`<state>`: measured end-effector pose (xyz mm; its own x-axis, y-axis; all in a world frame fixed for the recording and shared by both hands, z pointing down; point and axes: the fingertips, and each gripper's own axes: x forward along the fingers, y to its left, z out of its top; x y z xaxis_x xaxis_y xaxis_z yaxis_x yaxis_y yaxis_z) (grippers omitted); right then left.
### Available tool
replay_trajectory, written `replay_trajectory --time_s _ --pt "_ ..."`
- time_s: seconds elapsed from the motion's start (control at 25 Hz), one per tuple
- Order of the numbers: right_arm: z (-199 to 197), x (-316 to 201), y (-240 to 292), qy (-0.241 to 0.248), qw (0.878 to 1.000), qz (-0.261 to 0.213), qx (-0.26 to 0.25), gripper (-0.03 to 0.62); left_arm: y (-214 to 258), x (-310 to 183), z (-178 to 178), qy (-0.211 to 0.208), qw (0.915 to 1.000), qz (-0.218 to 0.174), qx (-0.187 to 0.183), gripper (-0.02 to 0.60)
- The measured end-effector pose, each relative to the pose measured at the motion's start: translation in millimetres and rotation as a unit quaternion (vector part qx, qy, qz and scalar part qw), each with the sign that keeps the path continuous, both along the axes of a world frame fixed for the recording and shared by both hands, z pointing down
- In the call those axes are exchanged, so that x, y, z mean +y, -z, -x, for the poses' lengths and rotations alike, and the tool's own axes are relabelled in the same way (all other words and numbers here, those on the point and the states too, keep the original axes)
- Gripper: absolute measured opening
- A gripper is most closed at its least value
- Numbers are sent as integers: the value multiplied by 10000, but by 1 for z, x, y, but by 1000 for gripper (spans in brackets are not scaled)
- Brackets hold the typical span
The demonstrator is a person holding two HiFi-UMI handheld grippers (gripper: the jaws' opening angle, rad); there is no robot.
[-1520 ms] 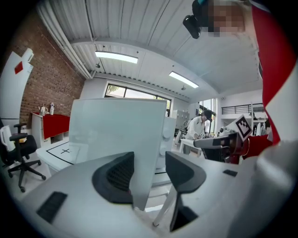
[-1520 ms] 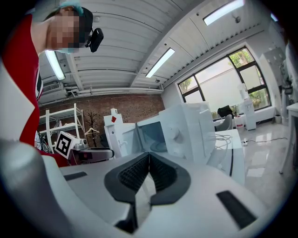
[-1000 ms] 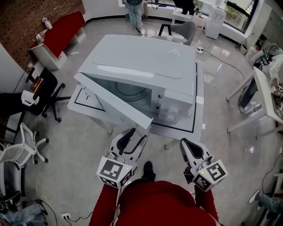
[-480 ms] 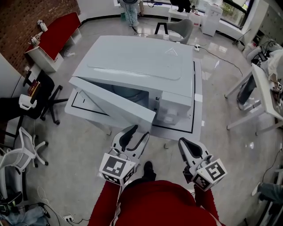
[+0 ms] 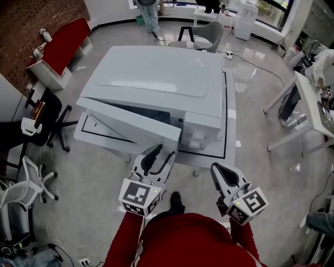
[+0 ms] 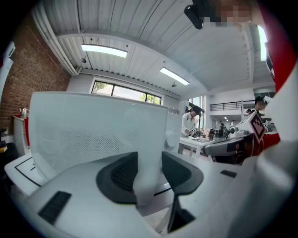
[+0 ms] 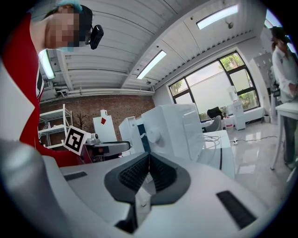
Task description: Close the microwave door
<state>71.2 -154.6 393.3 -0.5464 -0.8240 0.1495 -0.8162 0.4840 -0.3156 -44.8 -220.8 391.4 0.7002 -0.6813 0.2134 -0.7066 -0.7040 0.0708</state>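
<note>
A big white microwave (image 5: 156,73) stands on a low white table (image 5: 229,130), its door (image 5: 130,125) ajar and hinged at the left. My left gripper (image 5: 160,153) is at the door's free right edge. In the left gripper view the door (image 6: 93,135) runs between the jaws of the left gripper (image 6: 150,172). They are closing, and the edge fills the gap between the pads. My right gripper (image 5: 216,169) hangs in front of the table, apart from the microwave. In the right gripper view the right gripper (image 7: 149,160) is shut on nothing, with the microwave (image 7: 172,130) ahead.
Office chairs (image 5: 31,177) and a black chair (image 5: 44,117) stand at the left by a red bench (image 5: 68,41). Behind the table is a grey chair (image 5: 211,34), with a person (image 5: 148,13) at the back. A desk (image 5: 313,104) lines the right side.
The door has swung in towards the microwave's body, and my left gripper has moved forward with it. The right gripper has stayed where it was.
</note>
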Motion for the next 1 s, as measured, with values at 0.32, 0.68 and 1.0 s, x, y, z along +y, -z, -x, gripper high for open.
replay_trajectory --time_s 0.32,0.68,1.0 --pt "-5 -6 3 -55 10000 3 -44 15 2 -17 -6 0 10000 -48 -49 172" --pt "-3 -11 5 -1 9999 -10 -125 14 5 -25 -10 65 9999 -121 -69 159" --pt "-4 -14 -4 29 10000 69 66 14 4 -30 -7 422 9991 -106 16 123"
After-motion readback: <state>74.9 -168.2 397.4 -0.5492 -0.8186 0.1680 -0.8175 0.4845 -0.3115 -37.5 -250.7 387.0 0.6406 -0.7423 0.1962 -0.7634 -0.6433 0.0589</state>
